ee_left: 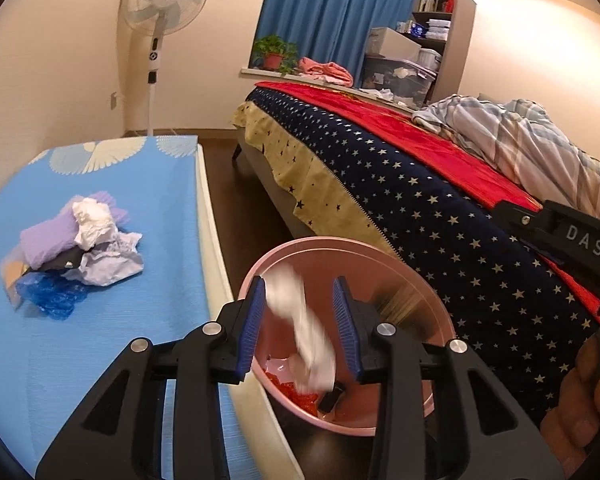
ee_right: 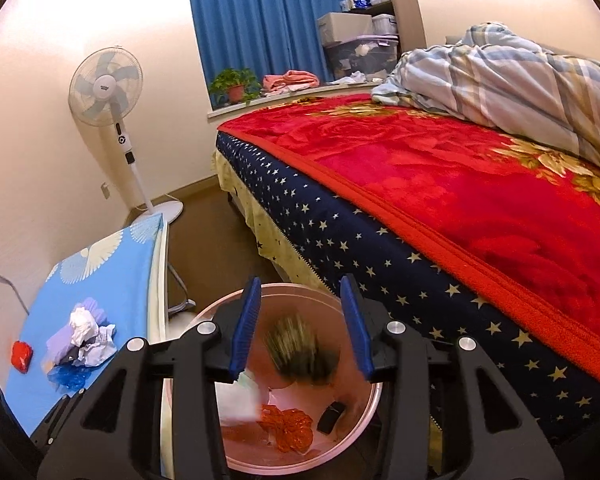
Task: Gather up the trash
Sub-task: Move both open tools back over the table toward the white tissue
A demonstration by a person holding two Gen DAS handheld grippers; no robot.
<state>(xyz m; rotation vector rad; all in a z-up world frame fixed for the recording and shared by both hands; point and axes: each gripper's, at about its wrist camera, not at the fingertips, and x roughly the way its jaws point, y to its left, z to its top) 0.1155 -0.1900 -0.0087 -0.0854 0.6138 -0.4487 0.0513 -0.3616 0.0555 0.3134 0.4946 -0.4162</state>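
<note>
- The left tongs [ee_left: 300, 316] hang over the pink bin [ee_left: 380, 258] with their blue pads apart; a crumpled white paper [ee_left: 308, 332], blurred, is between the pads and touches neither that can be seen, so it looks to be in mid-air above the bin's mouth.
- The right tongs [ee_right: 304, 324] are also over the pink bin [ee_right: 220, 308], pads apart; a dark, streaky blurred scrap [ee_right: 300, 350] sits between and below them, free of both pads.
- Inside the bin lie a crinkled red wrapper [ee_right: 288, 426], a small black object [ee_right: 332, 412] and some pale paper [ee_right: 240, 400].
- The bin stands on the dark floor, between the counter [ee_left: 120, 320] with its blue patterned cover and the bed [ee_left: 440, 220] with a star-printed side.
- On the counter there is a trash pile [ee_left: 76, 244]: white crumpled paper, lilac pieces, blue plastic film and something dark.
- A red packet [ee_right: 21, 354] lies on the counter, near the pile and apart from it.
- A hand [ee_left: 580, 400] shows at the right edge of the left wrist view.
- A standing fan [ee_right: 106, 92] is by the wall beyond the counter.
</note>
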